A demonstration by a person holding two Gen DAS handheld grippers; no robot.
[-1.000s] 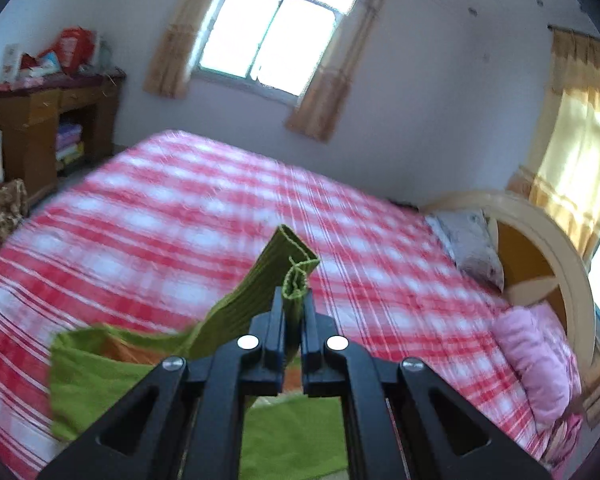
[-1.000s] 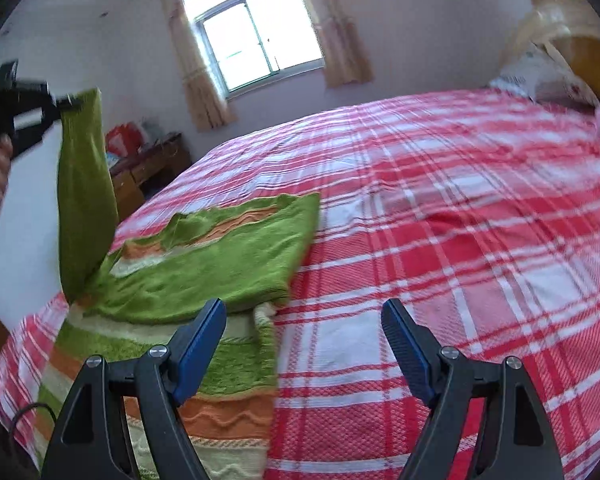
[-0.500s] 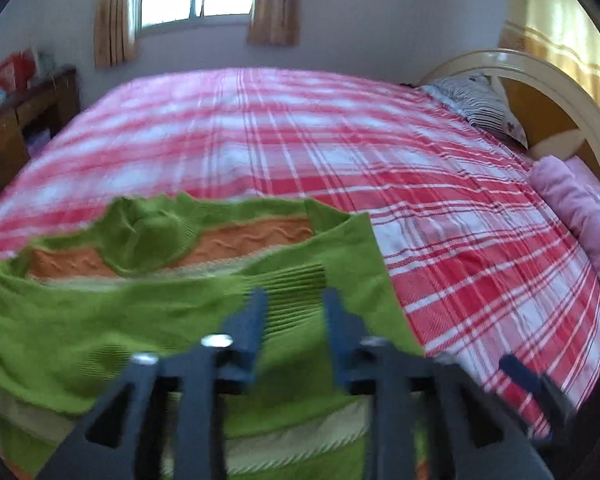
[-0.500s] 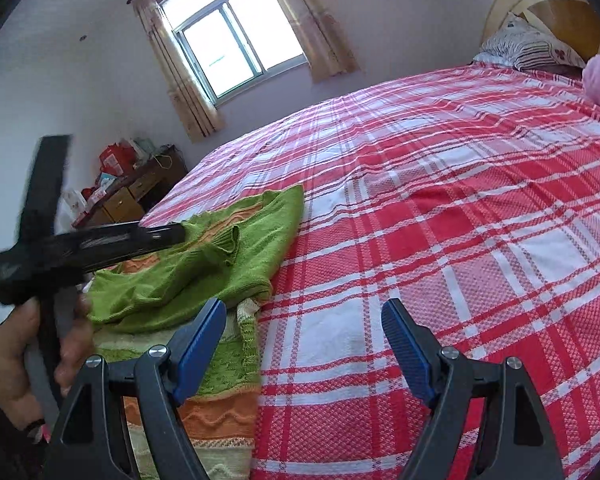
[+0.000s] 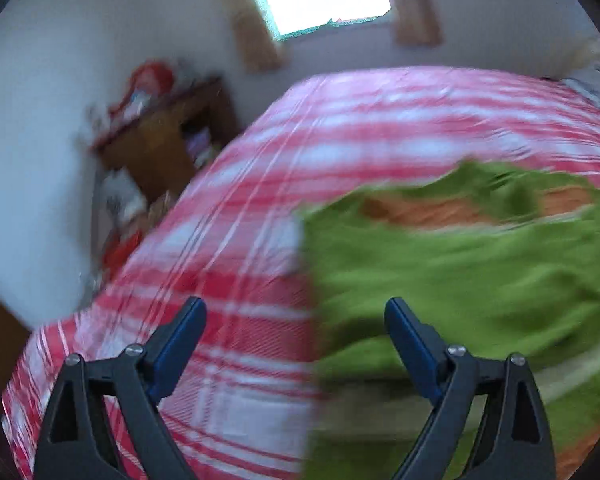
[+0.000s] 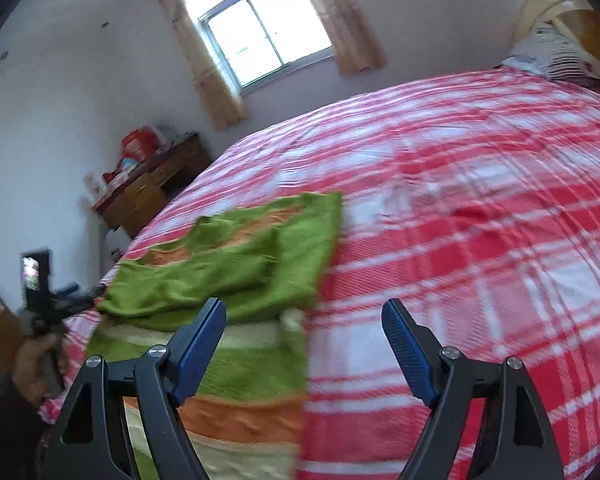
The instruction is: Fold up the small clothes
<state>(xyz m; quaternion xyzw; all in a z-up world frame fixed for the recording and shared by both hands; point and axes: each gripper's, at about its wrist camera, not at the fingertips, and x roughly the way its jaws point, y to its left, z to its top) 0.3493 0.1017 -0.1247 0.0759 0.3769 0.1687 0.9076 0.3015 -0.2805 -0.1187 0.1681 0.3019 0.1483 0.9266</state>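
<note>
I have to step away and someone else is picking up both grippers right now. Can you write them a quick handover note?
Left gripper: open, empty, beside the sweater's left edge.
Right gripper: open, empty, above the sweater's lower right part.
The green striped sweater lies on the red plaid bed, near its foot-end corner.
Done: a sleeve is folded across the chest.
Left: the striped lower body is still spread flat toward you; fold it up over the top, then tidy. The left view is blurred, so check the left edge first.

Both wrist cameras look low along the bed (image 6: 480, 220) toward the window (image 6: 268, 36); each takes in the green sweater (image 5: 480, 272) close below.
</note>
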